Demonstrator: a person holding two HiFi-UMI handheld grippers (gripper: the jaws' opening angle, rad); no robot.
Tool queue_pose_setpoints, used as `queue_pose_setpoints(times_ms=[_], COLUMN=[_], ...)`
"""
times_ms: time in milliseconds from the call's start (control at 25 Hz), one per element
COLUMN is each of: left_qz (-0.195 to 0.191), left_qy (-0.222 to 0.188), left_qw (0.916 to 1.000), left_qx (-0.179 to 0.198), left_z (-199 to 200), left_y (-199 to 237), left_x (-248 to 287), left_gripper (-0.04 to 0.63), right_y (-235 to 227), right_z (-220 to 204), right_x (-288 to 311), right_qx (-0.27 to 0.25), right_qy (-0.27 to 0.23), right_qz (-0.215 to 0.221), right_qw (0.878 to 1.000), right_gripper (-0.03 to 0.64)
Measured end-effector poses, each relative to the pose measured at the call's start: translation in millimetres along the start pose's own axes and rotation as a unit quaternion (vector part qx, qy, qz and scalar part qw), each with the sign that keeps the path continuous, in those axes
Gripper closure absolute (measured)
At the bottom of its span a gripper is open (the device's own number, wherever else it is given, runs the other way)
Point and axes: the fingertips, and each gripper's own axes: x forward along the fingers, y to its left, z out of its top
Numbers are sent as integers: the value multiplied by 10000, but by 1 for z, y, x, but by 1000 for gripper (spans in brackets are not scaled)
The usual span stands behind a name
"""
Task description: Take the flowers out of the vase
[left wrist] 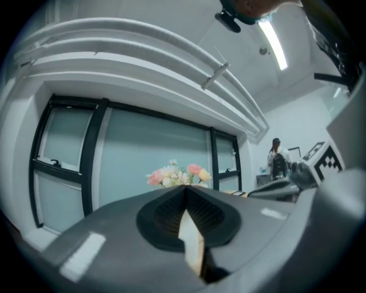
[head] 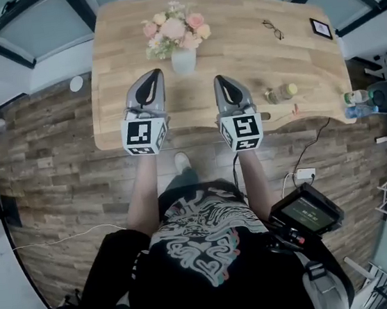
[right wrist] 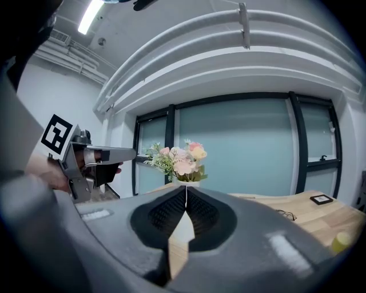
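Observation:
A bunch of pink, peach and white flowers [head: 175,30] stands in a pale vase [head: 183,60] near the far side of a wooden table [head: 117,48]. Over the table's near edge, the left gripper [head: 153,74] and right gripper [head: 221,80] are held side by side, both shut and empty, pointing at the vase but apart from it. In the left gripper view the flowers [left wrist: 177,174] show just above the closed jaws [left wrist: 185,189]. From the right gripper view the flowers [right wrist: 177,160] rise over the closed jaws [right wrist: 186,190], and the left gripper [right wrist: 123,153] shows at the left.
On the table lie a pair of glasses [head: 273,30], a small black frame [head: 321,27] and a yellow-capped bottle [head: 281,93] on its side at the right. Further bottles [head: 356,97] stand at the right end. Windows lie beyond the table.

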Motion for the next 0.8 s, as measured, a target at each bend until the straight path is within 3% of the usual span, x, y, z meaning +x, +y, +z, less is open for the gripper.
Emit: queue_pose_setpoints(times_ms=[200, 440, 640, 800], left_qz=[97, 85, -47, 33], left_qy=[208, 438, 807, 993], left_qw=[9995, 9982, 9956, 9938], left_qx=[-231, -398, -475, -491], left_z=[-20, -43, -62, -70], left_y=[7, -2, -13, -14], left_x=[25, 63, 88, 101], left_gripper=[593, 405, 303, 262], right_y=[-2, -7, -15, -19], right_z=[-14, -39, -56, -68], right_x=[27, 66, 94, 104], right_qx=[33, -142, -196, -174], right_qy=[190, 456, 645, 826], right_qz=[319, 822, 1104, 1364], right_qw=[9993, 9955, 9916, 9871], right_gripper=[537, 427, 387, 325])
